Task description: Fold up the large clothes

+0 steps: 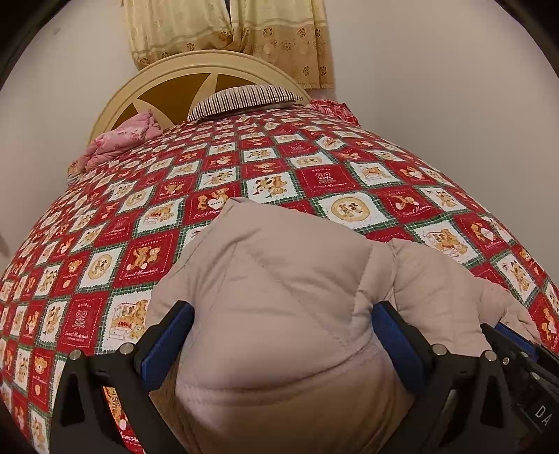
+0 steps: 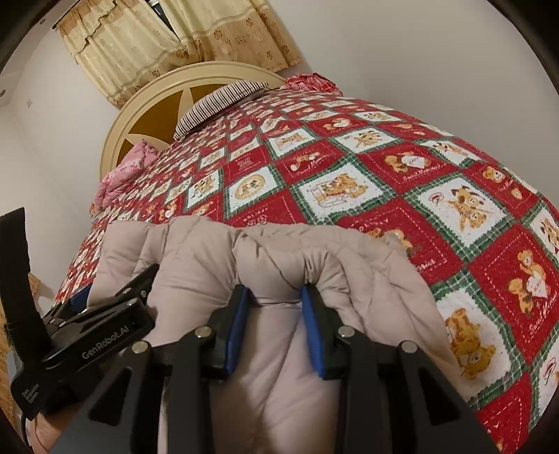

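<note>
Two grippers work a beige quilted jacket (image 1: 279, 297) that lies bunched at the foot end of the bed, on a red patchwork quilt (image 1: 314, 167) printed with teddy bears. From the left wrist view, the left gripper (image 1: 283, 335) has its blue-padded fingers (image 1: 167, 345) spread wide, one on each side of a thick puffed fold of the jacket; the pads touch the fabric's flanks, but whether they pinch it or merely straddle it cannot be told. From the right wrist view, the right gripper (image 2: 276, 324) is closed to a narrow gap, its blue pads (image 2: 236, 328) clamping a ridge of the jacket (image 2: 265, 349) that bulges out above them. The left gripper (image 2: 104, 307) shows just beside the jacket's left edge in that same view, its black body reading "GenRobot.AI". Beyond the jacket, toward the head of the bed, a striped pillow (image 1: 244, 99) rests against the cream headboard (image 1: 167, 80). A pink floral bundle (image 1: 118, 143) sits at the quilt's far left corner, and a red cloth (image 1: 332, 108) at its far right corner. Yellow curtains (image 1: 230, 31) hang above the headboard.
</note>
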A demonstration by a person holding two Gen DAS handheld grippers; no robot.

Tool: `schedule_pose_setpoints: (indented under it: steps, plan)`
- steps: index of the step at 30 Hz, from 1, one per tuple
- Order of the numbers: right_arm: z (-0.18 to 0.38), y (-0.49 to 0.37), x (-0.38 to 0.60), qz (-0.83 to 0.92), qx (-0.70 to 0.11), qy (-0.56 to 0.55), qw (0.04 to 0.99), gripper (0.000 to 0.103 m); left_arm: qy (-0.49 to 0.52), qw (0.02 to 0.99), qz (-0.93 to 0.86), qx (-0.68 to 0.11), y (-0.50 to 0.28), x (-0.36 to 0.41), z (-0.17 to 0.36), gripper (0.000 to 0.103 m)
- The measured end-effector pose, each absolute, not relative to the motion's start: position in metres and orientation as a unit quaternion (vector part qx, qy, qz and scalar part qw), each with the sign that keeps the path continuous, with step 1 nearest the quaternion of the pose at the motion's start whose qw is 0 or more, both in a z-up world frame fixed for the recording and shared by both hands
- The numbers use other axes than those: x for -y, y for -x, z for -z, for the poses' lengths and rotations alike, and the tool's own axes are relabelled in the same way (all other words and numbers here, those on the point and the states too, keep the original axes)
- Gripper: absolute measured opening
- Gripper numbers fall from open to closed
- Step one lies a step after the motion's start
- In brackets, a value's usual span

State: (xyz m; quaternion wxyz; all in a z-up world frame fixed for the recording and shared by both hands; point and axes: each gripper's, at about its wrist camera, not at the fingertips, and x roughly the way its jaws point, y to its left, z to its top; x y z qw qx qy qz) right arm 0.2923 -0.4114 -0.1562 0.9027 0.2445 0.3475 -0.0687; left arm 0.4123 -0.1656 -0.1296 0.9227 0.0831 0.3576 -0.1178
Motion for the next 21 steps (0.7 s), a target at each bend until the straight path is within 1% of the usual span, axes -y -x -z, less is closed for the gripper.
schedule_pose_setpoints:
  steps: [21]
  plan:
    - [0.1583, -0.2967, 0.4066, 0.077, -0.352, -0.233, 0.903, 0.034, -0.077, 0.927, 0.113, -0.350, -0.4123, 0.1663, 0.1337, 0.102]
